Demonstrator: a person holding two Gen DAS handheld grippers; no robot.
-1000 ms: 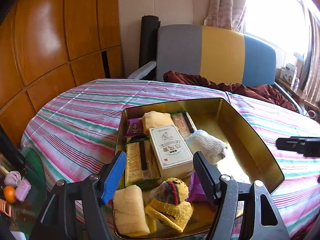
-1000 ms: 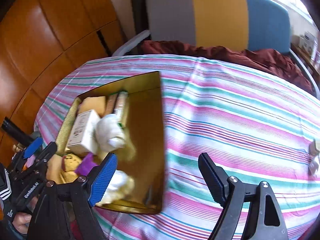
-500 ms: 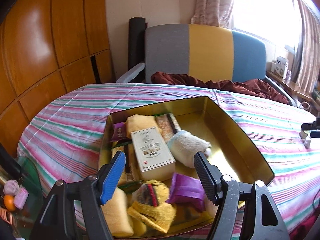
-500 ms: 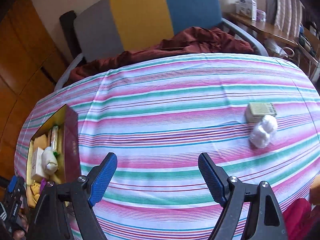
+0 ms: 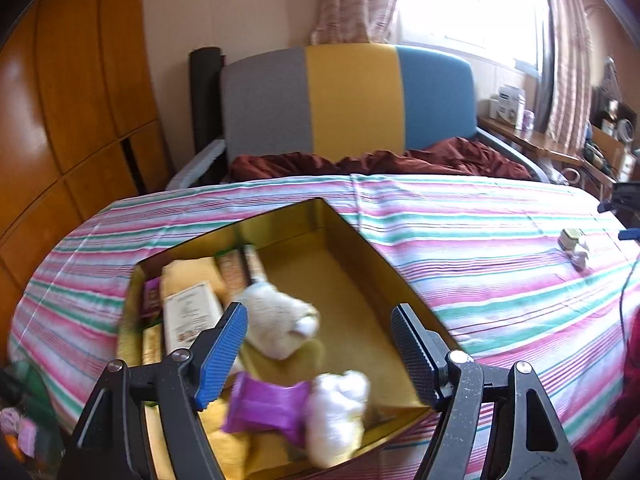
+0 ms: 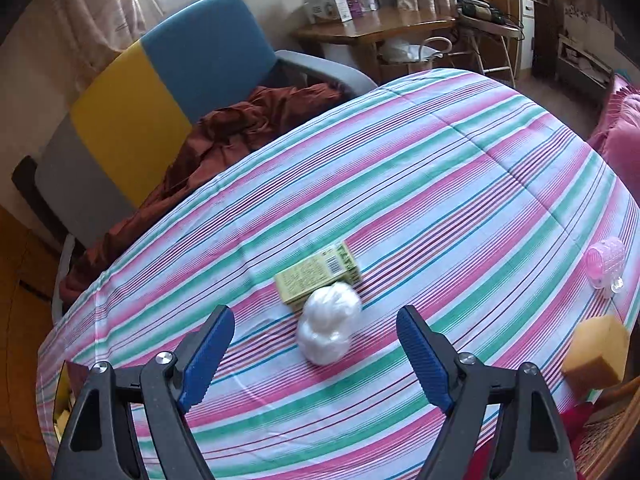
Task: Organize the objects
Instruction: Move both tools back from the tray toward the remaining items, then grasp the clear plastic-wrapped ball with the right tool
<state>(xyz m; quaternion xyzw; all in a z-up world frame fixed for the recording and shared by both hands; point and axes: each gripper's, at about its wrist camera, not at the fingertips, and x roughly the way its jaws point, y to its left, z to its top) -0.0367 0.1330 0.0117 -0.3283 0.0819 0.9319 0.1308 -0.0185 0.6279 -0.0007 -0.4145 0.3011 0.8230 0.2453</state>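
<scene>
White wad (image 6: 329, 329) on striped worktop (image 6: 440, 184), touching green box (image 6: 318, 278), lying ahead between released, empty jaws of right hand-held gripper (image 6: 316, 356). Pink roller (image 6: 605, 263) and yellow sponge (image 6: 596, 352) well off to the right. Gold tin (image 5: 352, 280), filled with plush toy (image 5: 276, 324), purple packet (image 5: 268, 408) and white carton (image 5: 192, 316), below left hand-held gripper (image 5: 320, 352), jaws opening, empty.

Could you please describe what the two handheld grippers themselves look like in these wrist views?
Both are black plastic frames with triangular cut-outs and silver screw heads at the joints. The left gripper has one blue ribbed pad and one black textured pad. The right gripper has two blue ribbed pads.
</scene>
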